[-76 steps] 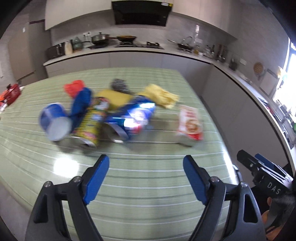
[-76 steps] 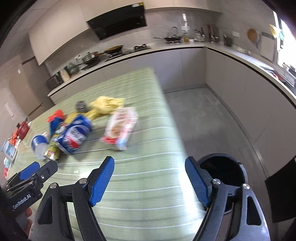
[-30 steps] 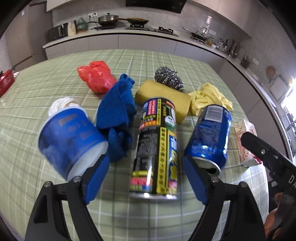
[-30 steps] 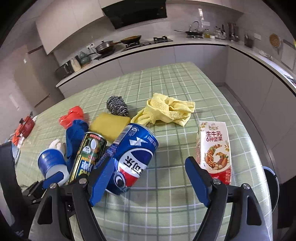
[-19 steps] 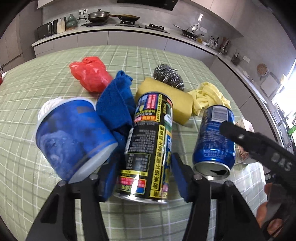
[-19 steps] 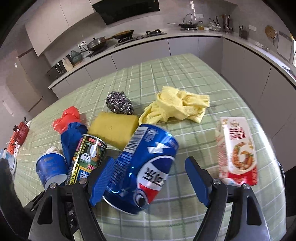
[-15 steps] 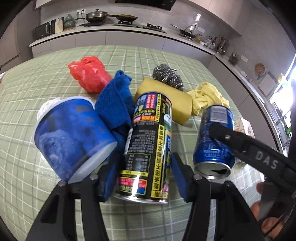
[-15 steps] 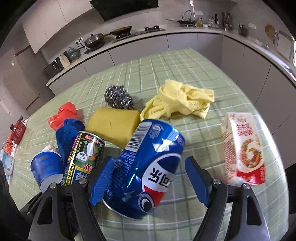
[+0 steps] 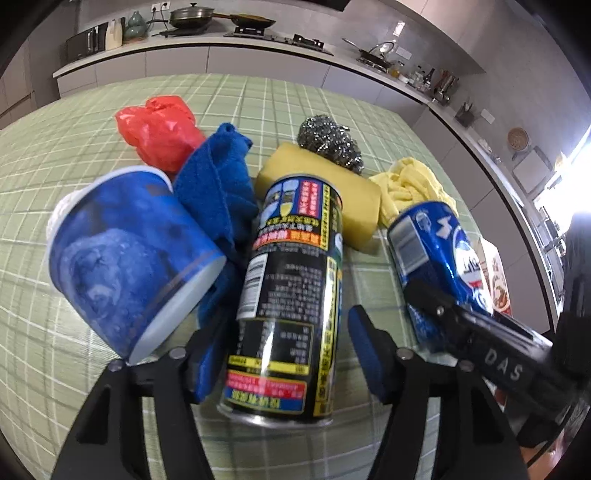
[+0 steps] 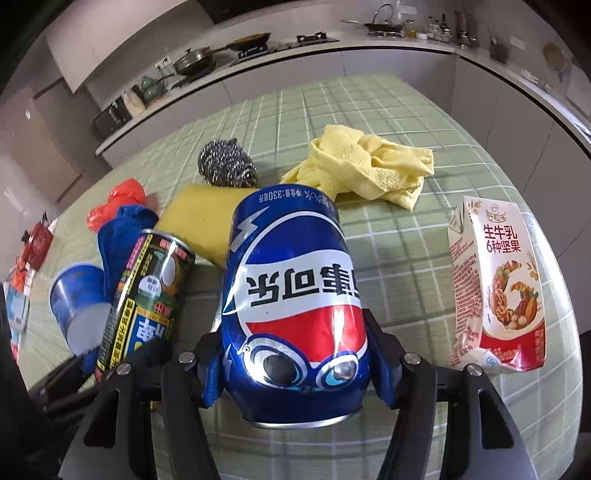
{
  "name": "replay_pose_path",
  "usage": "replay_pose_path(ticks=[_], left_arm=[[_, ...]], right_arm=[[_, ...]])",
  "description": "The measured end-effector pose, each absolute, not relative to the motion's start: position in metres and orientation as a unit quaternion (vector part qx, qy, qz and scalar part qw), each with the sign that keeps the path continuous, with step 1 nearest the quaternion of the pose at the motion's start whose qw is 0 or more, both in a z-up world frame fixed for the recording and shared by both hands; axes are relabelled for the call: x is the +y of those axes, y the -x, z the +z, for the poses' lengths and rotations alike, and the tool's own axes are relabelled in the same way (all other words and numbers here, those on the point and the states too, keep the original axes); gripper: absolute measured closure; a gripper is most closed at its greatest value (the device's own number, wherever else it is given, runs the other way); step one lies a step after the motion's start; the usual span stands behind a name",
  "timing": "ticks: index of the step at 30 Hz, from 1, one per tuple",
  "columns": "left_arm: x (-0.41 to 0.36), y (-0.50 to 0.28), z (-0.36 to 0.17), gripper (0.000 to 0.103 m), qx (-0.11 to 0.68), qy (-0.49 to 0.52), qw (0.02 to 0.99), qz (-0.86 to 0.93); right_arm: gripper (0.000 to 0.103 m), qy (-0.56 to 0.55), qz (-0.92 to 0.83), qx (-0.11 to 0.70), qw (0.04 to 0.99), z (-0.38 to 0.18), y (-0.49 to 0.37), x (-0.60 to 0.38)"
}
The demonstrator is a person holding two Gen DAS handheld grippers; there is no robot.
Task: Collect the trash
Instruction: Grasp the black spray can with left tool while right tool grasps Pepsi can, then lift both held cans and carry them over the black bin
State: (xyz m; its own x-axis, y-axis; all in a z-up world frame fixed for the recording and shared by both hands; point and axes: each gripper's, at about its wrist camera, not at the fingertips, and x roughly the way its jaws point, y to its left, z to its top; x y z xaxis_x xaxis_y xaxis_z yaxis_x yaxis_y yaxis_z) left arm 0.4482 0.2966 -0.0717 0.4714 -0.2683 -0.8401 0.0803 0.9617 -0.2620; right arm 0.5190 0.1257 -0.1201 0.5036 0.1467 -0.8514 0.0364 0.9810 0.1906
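The left gripper [image 9: 284,354] has its blue pads [image 9: 364,354] closed against the sides of a black and yellow can [image 9: 291,291], which lies on its side with its base toward the camera. The right gripper [image 10: 295,365] grips a blue cola can [image 10: 295,291] in the same way, its pads [image 10: 380,369] pressed to both flanks of the can near its rim, the can pointing away along the fingers. Both cans rest on a table covered in a green checked cloth [image 10: 406,258], side by side with a narrow gap between them.

Just left of the black and yellow can lies a blue paper cup [image 9: 125,254], tipped on its side with its white base facing the camera. A crumpled blue cloth [image 9: 218,188] sits between the cup and the can, touching both. To the right of the cola can, apart from it, lies a milk carton [image 10: 498,288] printed with nuts.

Behind the cans rests a yellow sponge [image 9: 354,199], its near edge touching the black and yellow can. A steel scourer [image 10: 225,164] sits at the sponge's far edge. A crumpled yellow cloth [image 10: 365,166] lies right of the scourer, and a red plastic bag [image 9: 159,129] lies bunched up to the left, behind the blue cloth.

Beyond the table runs a grey kitchen counter [image 9: 207,40] with a pan [image 9: 192,13] on the hob.
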Motion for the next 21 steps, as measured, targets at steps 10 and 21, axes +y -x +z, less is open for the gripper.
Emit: replay_pose_path(ticks=[10, 21], left_arm=[[0.295, -0.456, -0.077, 0.048, 0.493, 0.087, 0.860, -0.094], [0.289, -0.429, -0.064, 0.049, 0.473, 0.081, 0.872, -0.096]], right_arm=[[0.038, -0.076, 0.038, 0.486, 0.870, -0.122, -0.530, 0.125], [0.038, -0.065, 0.057, 0.456, 0.885, -0.103, -0.492, 0.112]])
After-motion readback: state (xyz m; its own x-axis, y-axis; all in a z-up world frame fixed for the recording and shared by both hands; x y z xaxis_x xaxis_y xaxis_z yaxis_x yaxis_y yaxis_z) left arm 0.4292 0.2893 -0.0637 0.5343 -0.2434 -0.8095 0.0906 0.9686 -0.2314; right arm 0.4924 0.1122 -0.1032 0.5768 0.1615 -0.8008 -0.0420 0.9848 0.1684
